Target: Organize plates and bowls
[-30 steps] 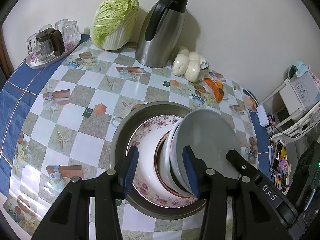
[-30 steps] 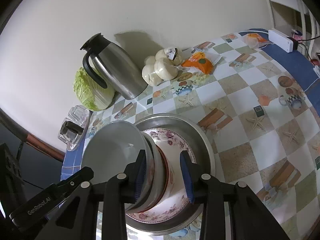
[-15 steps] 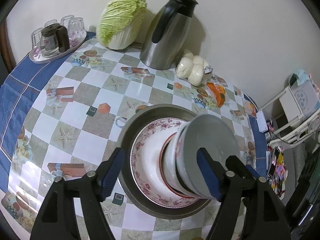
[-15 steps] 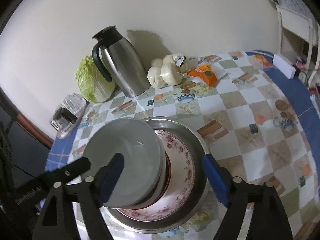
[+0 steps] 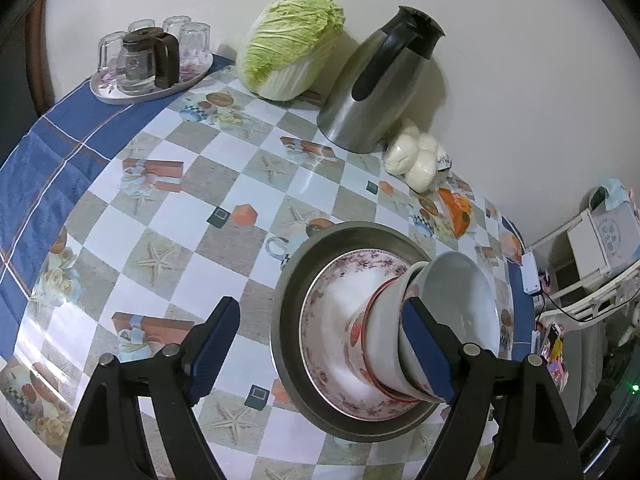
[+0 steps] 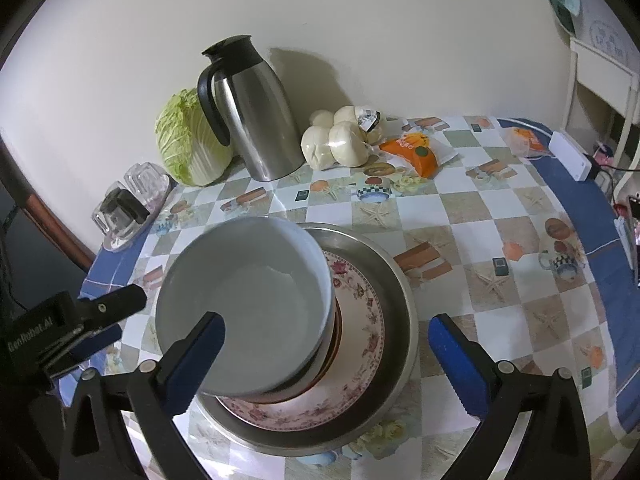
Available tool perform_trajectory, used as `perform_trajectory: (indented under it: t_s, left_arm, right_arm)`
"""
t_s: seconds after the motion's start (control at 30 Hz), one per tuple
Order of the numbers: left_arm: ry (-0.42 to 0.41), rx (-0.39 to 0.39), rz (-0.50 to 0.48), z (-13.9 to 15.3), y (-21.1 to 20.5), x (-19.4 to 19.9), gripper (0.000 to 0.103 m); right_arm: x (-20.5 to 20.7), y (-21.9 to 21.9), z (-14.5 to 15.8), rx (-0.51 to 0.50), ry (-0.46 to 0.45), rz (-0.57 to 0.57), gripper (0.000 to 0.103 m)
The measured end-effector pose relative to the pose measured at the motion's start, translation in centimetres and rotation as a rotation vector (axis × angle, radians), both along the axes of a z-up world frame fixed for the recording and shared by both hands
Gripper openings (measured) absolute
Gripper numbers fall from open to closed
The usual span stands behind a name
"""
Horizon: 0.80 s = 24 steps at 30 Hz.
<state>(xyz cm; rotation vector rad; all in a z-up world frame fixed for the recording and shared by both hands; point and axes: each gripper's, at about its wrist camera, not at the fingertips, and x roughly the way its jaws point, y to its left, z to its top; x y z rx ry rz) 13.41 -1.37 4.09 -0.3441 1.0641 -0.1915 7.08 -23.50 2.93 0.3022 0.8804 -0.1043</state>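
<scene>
A grey-white bowl (image 6: 248,308) tops a nested stack of bowls; one under it is red-rimmed (image 5: 380,344). The stack stands on a flowered plate (image 5: 336,320) inside a round metal basin (image 5: 296,280). My left gripper (image 5: 320,346) is low beside the stack with its jaws opening. One pad (image 5: 424,348) is in front of the bowls, the other is far out over the tablecloth. My right gripper (image 6: 326,362) is opening wide astride the stack, and neither pad presses on it. The left gripper's body (image 6: 60,332) shows at the left of the right wrist view.
At the back by the wall stand a steel jug (image 5: 372,92), a cabbage (image 5: 292,48), a tray of glasses (image 5: 148,60), a bag of white buns (image 5: 416,160) and an orange packet (image 5: 456,208). The checked round table drops off at its blue edge (image 6: 592,208), with white furniture (image 5: 600,248) beyond.
Both grippers stood narrow around the rim of the bowl stack; their jaws have spread wide and let it go. The left gripper has drawn away to the left.
</scene>
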Motion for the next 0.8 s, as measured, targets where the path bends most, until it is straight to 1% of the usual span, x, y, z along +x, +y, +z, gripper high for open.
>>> perform_trajectory:
  t_s: [0.07,0.17,0.37,0.5,0.63,0.8]
  left_arm:
    - [-0.005,0.001,0.005,0.0,0.1,-0.2,0.084]
    - [-0.013,0.024,0.018,0.0,0.3,-0.7,0.084]
    - [-0.032,0.057,0.032,0.0,0.6,-1.6,0.084]
    - [-0.070,0.083,0.036,0.2,0.7,-2.7,0.084]
    - [-0.100,0.115,0.020,0.2,0.3,-3.7,0.084]
    - [-0.145,0.171,-0.002,0.3,-0.6,-5.3,0.084]
  right_arm:
    - [-0.3,0.2,0.1,-0.017,-0.001,0.004,0.103]
    - [-0.7,0.4,0.2,-0.038,-0.001,0.008,0.103]
    - [-1.7,0.3,0.4,-0.051,-0.014,0.002,0.103]
    - [-2.8,0.1,0.8,-0.058,-0.037,-0.007,0.103]
    - [-3.9,-0.1,0.9,-0.043,-0.053,-0.022,0.103]
    - [-5.4,-0.1,0.8,-0.043,-0.067,-0.026,0.103]
